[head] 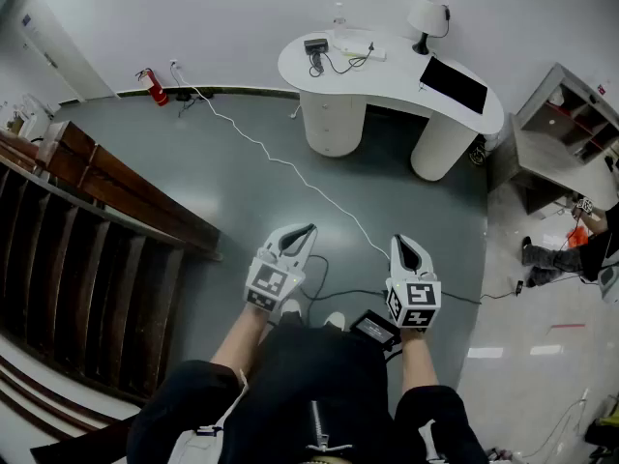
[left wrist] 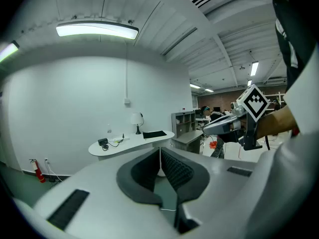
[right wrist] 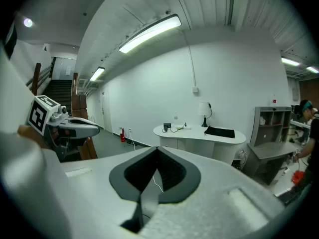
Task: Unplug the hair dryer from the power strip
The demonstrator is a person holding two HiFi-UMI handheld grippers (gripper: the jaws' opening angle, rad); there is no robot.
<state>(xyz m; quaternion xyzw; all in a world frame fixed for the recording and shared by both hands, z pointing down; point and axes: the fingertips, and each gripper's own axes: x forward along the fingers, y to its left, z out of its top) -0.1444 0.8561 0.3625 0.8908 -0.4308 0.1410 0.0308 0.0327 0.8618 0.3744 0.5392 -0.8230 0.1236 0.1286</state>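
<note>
White left gripper [head: 302, 236] and white right gripper [head: 407, 249] are held side by side over the grey floor [head: 242, 191], both aimed toward 12 o'clock. The jaws of each are pressed together, with nothing caught between them. A curved white desk [head: 387, 77] is noted well apart at 12 o'clock. A small black hair dryer [head: 315, 46] is seen lying toward the desk's 10 o'clock end. Its cord is run to a white power strip [head: 360, 50] just beside it at 3 o'clock. Plug detail is too small to be made out. A white table lamp [head: 426, 14] is stood at the desk's 1 o'clock edge.

Dark hair dryer [head: 315, 46] lies on the desk [head: 387, 83] beside white power strip [head: 356, 48].
</note>
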